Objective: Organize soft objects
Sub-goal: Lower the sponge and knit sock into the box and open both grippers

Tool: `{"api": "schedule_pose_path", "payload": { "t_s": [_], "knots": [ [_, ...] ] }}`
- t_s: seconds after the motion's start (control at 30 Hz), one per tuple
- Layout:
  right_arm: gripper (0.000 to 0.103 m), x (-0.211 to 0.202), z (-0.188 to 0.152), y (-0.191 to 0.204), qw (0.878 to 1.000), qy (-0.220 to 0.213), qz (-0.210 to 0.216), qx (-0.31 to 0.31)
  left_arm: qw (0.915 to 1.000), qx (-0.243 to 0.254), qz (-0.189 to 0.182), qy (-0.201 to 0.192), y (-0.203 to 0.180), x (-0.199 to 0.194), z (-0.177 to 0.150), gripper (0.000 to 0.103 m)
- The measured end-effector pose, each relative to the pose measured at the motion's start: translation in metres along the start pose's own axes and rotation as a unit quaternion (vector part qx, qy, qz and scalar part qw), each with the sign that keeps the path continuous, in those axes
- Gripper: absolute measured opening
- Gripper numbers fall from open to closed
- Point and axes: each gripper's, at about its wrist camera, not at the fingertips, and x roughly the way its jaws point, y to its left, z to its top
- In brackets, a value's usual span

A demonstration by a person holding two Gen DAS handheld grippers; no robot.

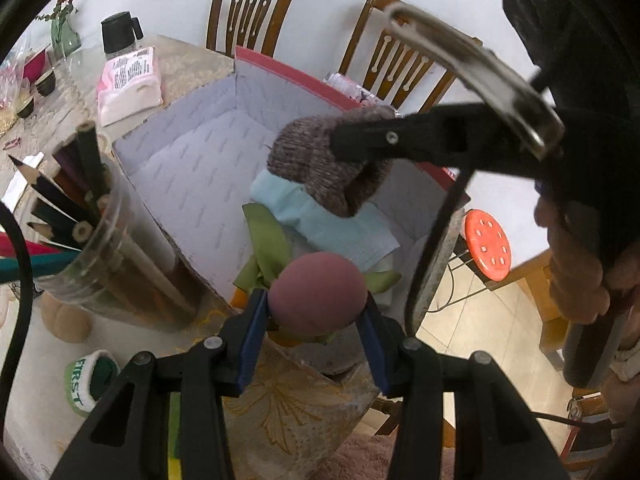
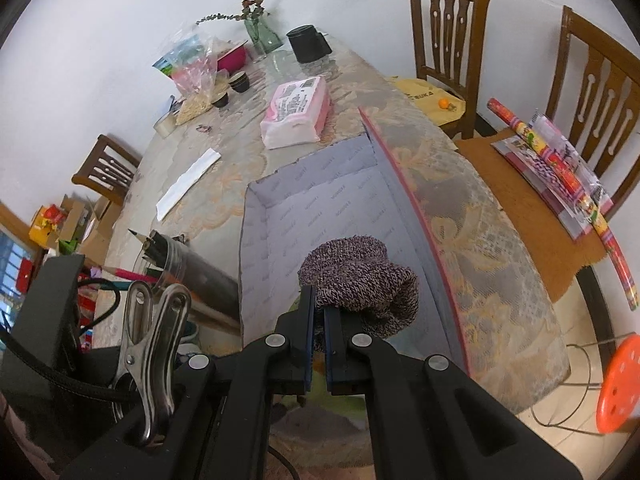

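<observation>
Reading "FIRST" on a green cuff [image 1: 90, 380], left fingers [image 1: 256, 336] clamp a ball [image 1: 317, 292], right fingers [image 2: 308, 312] seemingly a sock [image 2: 360, 280].

White walls [image 2: 120, 40] enclose the room, evenly lit. A long table [image 2: 248, 160] wears a beige lace cloth with orange leaf patterns. Dark wooden chairs [image 2: 448, 32] with slatted backs stand along its far side; another chair [image 2: 106, 170] sits at the far end by the wall. The floor [image 1: 472, 320] is pale tile. An orange stool [image 1: 486, 250] on wire legs stands beside the table's corner.
</observation>
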Motion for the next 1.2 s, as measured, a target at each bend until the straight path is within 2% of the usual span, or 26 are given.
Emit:
{"api": "schedule_pose_path", "payload": {
  "t_s": [0.23, 0.3, 0.4, 0.53, 0.87, 1.2],
  "knots": [
    [0.005, 0.012, 0.005, -0.004, 1.000, 0.013, 0.012, -0.001, 0.9999, -0.004, 0.010, 0.010, -0.001, 0.006, 0.000, 0.049],
    [0.012, 0.014, 0.007, -0.006, 1.000, 0.016, 0.015, 0.006, 0.9999, -0.005, 0.010, 0.012, -0.001, 0.006, 0.001, 0.050],
    [0.021, 0.015, 0.009, -0.011, 0.999, 0.021, 0.017, 0.018, 0.9998, -0.005, 0.014, 0.010, -0.002, 0.005, 0.001, 0.057],
    [0.022, 0.011, 0.009, -0.013, 1.000, 0.014, 0.013, 0.022, 0.9998, 0.001, 0.022, 0.004, -0.005, 0.002, 0.000, 0.063],
    [0.029, -0.003, 0.003, -0.011, 1.000, -0.003, 0.004, 0.021, 0.9997, -0.001, 0.024, -0.004, -0.008, -0.007, -0.005, 0.063],
    [0.030, -0.016, -0.009, -0.009, 0.999, -0.021, -0.004, 0.048, 0.9995, -0.005, 0.030, -0.010, -0.001, -0.019, -0.010, 0.063]
  ]
}}
